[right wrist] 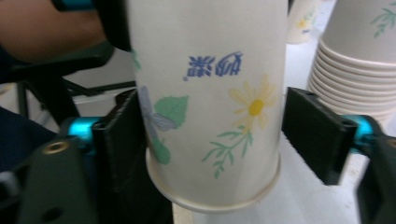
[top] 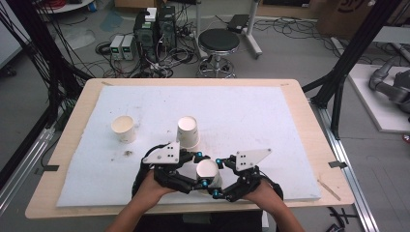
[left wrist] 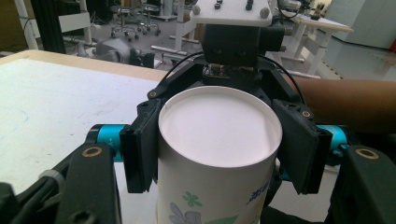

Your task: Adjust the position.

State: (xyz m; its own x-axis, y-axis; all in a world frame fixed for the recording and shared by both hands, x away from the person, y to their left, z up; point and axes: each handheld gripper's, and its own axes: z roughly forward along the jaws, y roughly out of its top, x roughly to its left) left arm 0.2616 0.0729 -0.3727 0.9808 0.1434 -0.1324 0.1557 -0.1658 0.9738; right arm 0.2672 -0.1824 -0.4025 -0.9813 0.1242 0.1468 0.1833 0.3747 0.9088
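A flower-printed paper cup (top: 209,167) stands upside down near the front edge of the white mat (top: 251,116), between both grippers. My left gripper (top: 202,169) comes at it from the left. In the left gripper view, this gripper (left wrist: 219,149) has both black pads pressed on the cup (left wrist: 219,126) just under its upturned base. My right gripper (top: 216,178) comes from the right. In the right gripper view, its jaws (right wrist: 219,140) straddle the cup (right wrist: 210,93) near the rim. The left pad (right wrist: 121,140) touches the wall and the right pad (right wrist: 317,135) stands off it.
A stack of upside-down paper cups (top: 188,131) stands just behind the grippers, close at the right in the right gripper view (right wrist: 355,70). A single upright cup (top: 124,128) sits farther left on the mat. The wooden table edge (top: 309,125) frames the mat.
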